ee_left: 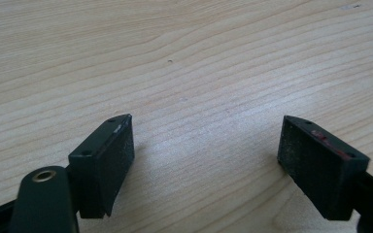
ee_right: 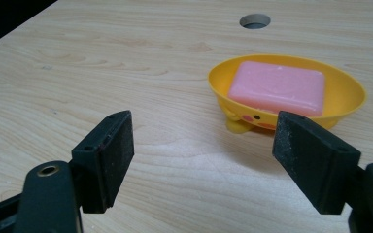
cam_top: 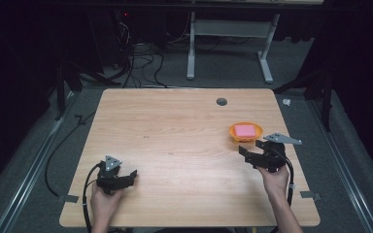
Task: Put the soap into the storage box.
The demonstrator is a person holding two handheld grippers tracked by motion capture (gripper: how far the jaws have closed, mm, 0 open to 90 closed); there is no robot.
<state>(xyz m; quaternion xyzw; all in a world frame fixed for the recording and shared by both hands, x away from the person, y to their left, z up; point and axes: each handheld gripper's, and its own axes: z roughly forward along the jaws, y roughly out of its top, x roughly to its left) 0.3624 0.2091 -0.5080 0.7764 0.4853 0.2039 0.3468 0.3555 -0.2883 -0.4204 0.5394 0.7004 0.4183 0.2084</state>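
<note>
While the wooden counter lies mostly bare, the yellow dish sits near its right edge with the pink soap lying inside it. Just beside the dish hovers the right tool, released, jaws spread wide. To take the soap cleanly, I judge it should come in over the rim and close across the bar's short sides. The left tool, also released, rests low near the front-left. The right gripper view shows the dish's small feet and painted face; the high view shows both hands.
</note>
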